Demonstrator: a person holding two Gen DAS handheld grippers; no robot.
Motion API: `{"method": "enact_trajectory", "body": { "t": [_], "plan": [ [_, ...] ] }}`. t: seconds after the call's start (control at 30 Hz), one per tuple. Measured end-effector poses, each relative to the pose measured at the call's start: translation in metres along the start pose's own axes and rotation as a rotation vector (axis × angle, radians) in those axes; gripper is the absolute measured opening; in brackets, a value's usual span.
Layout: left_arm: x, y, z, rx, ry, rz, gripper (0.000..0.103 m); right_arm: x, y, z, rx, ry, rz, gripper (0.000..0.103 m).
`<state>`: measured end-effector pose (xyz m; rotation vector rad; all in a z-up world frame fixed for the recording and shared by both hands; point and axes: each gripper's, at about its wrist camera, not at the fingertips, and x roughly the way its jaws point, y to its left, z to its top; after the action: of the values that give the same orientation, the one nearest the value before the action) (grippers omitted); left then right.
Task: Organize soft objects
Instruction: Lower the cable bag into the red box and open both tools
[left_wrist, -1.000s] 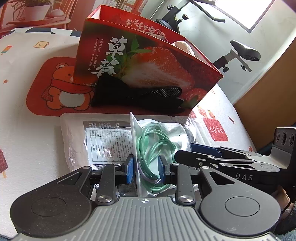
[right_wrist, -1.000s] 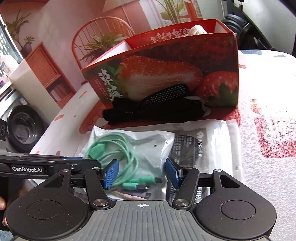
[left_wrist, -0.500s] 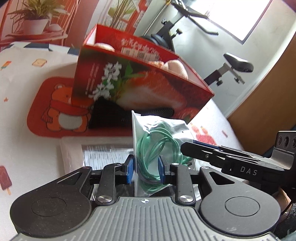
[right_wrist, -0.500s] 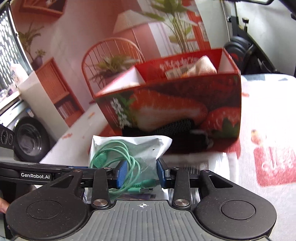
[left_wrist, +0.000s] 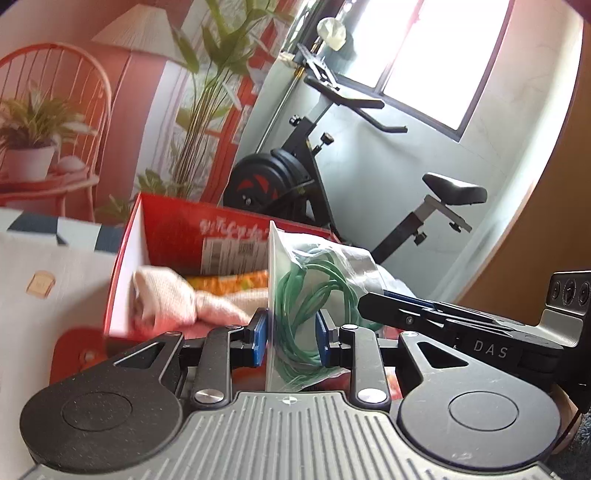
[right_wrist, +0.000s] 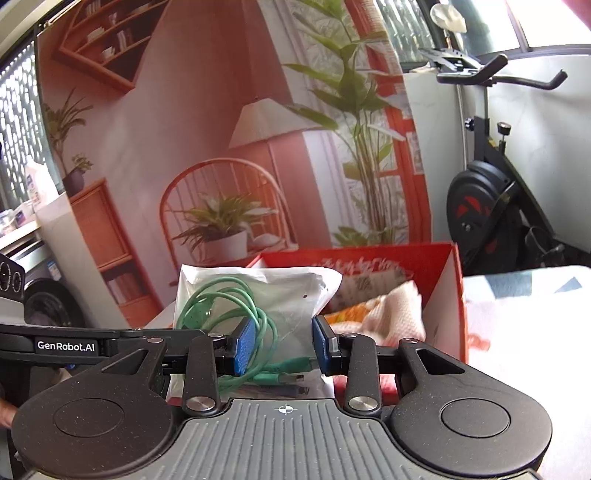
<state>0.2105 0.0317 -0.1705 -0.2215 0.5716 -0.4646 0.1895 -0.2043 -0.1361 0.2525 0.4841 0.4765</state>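
Observation:
A clear plastic bag with a coiled green cable (left_wrist: 314, 291) hangs in the air, held from both sides. My left gripper (left_wrist: 291, 341) is shut on its lower part. My right gripper (right_wrist: 283, 347) is shut on the same bag (right_wrist: 258, 295); its fingers reach in from the right in the left wrist view. Just behind the bag stands the red strawberry box (left_wrist: 173, 229), open at the top. Inside it lie a pinkish cloth (left_wrist: 166, 295) and an orange patterned one (left_wrist: 229, 282). The right wrist view shows the box wall (right_wrist: 454, 288) and the cloths (right_wrist: 395, 306).
The box stands on a table with a printed white cloth (left_wrist: 44, 280) and a red mat (left_wrist: 74, 350). An exercise bike (left_wrist: 295, 177) stands behind the table, next to a wall with a printed room scene. A hand shows at the left edge (right_wrist: 3, 410).
The right gripper closed on the bag. Both grippers then rose with it off the table to above the box's rim. The flat package and the black item have left the view.

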Motion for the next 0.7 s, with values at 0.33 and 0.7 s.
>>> {"method": "enact_trajectory", "body": {
  "t": [0.33,0.7],
  "plan": [
    [0.056,0.004,0.026,0.072,0.017,0.078,0.029,0.054,-0.033,0.011,-0.008,0.011,-0.069,0.033],
    [0.098,0.033,0.008,0.045,0.276,0.225,0.029,0.109,-0.038,-0.013,0.146,0.268,-0.126,0.032]
  ]
}}
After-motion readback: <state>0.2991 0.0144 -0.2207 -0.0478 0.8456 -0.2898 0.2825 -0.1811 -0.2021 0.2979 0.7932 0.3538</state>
